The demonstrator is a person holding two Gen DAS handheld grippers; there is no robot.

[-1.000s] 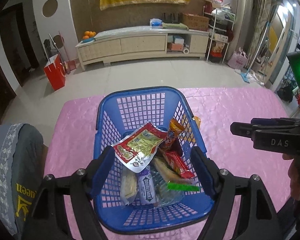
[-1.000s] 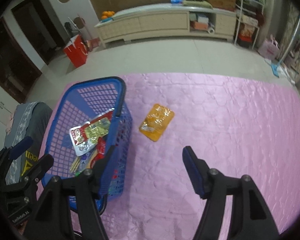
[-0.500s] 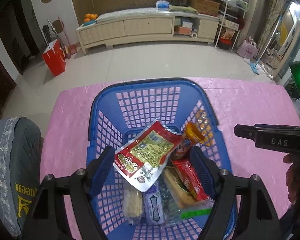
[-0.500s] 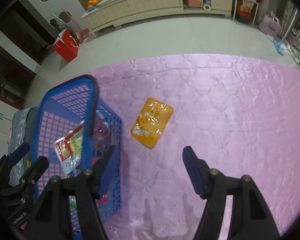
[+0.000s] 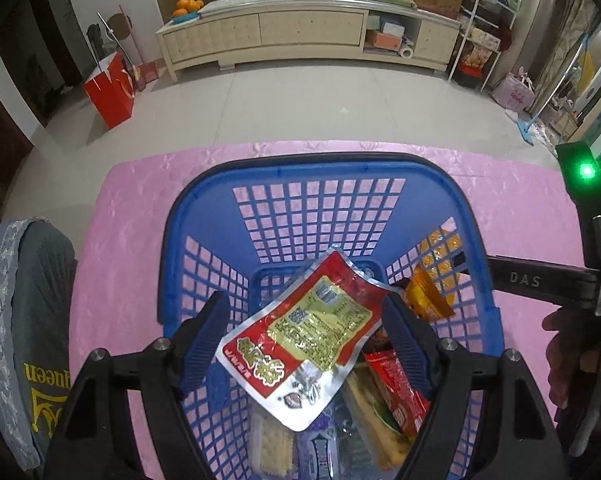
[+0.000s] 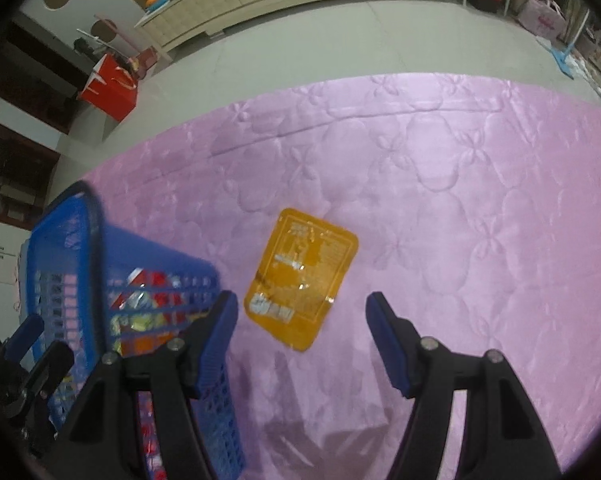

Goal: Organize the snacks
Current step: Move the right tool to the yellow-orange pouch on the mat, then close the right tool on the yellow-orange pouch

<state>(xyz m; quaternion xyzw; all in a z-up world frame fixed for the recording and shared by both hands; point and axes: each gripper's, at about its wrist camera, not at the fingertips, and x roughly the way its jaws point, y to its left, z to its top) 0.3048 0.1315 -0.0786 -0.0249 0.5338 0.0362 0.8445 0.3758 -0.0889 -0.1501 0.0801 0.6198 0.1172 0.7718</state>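
Note:
A blue mesh basket stands on the pink tablecloth and holds several snack packets. A red and silver packet lies on top of them. My left gripper is open above the basket, its fingers either side of that packet without touching it. An orange packet lies flat on the cloth, right of the basket. My right gripper is open, low over the near end of the orange packet. The orange packet also shows through the basket's right wall in the left wrist view.
The pink quilted tablecloth stretches right and far of the orange packet. A grey garment hangs at the table's left edge. Beyond the table are a tiled floor, a red bag and a long cabinet.
My left gripper has moved forward and lower over the basket. My right gripper has moved forward and down toward the orange packet, which now sits between its fingers in view.

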